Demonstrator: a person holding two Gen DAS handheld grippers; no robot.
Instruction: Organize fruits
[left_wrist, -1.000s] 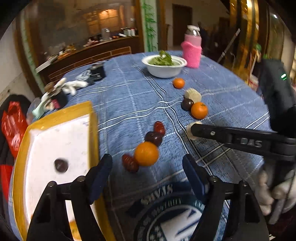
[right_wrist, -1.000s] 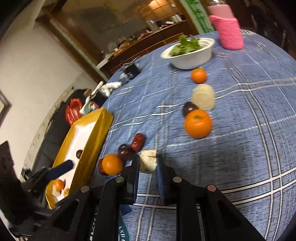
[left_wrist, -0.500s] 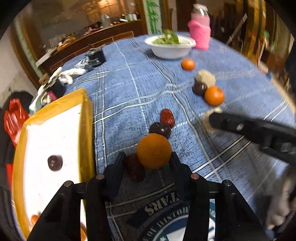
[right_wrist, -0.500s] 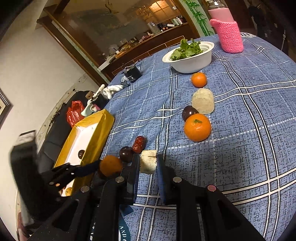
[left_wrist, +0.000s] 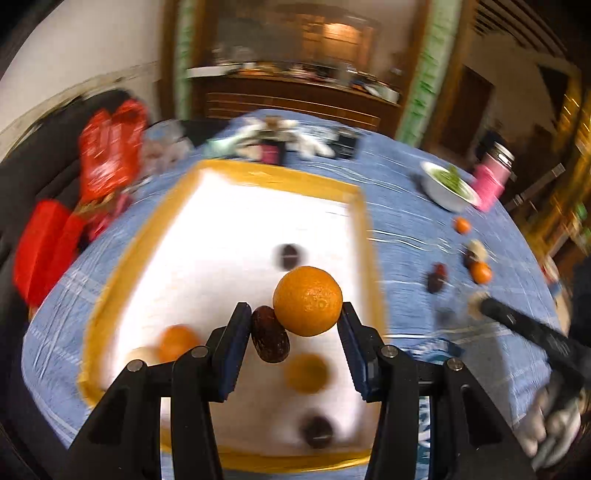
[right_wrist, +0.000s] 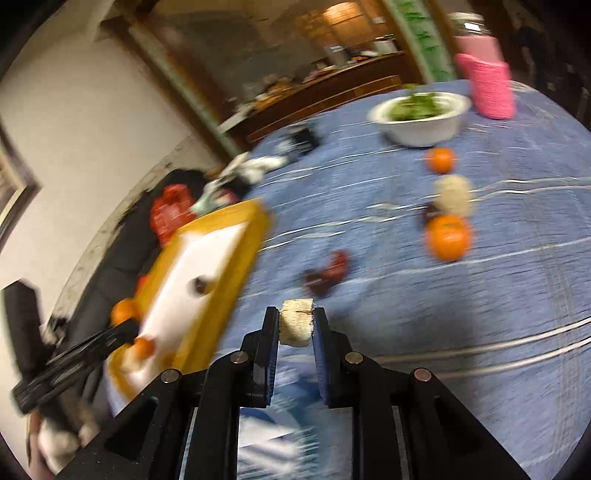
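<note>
My left gripper (left_wrist: 294, 314) is shut on an orange (left_wrist: 307, 301) and a dark date (left_wrist: 270, 338), pressed side by side between its pads. It hangs over the yellow-rimmed white tray (left_wrist: 280, 173). In the tray lie two oranges, one of them at the left (left_wrist: 177, 341), and two dark fruits, one at the near end (left_wrist: 317, 430). My right gripper (right_wrist: 296, 317) is shut on a pale cube-shaped piece (right_wrist: 296, 326) above the blue tablecloth. On the cloth lie red dates (right_wrist: 328, 273), a large orange (right_wrist: 448, 238), a pale chunk (right_wrist: 454, 194) and a small orange (right_wrist: 440, 159).
A white bowl of greens (right_wrist: 421, 114) and a pink-sleeved bottle (right_wrist: 487, 81) stand at the far side. Small clutter (left_wrist: 280, 140) sits behind the tray, and red bags (left_wrist: 110, 147) lie on a dark seat beyond the table edge.
My left gripper closed on the orange and the date on the cloth, lifted them and swung left over the tray. The right gripper, still holding the pale piece, rose slightly.
</note>
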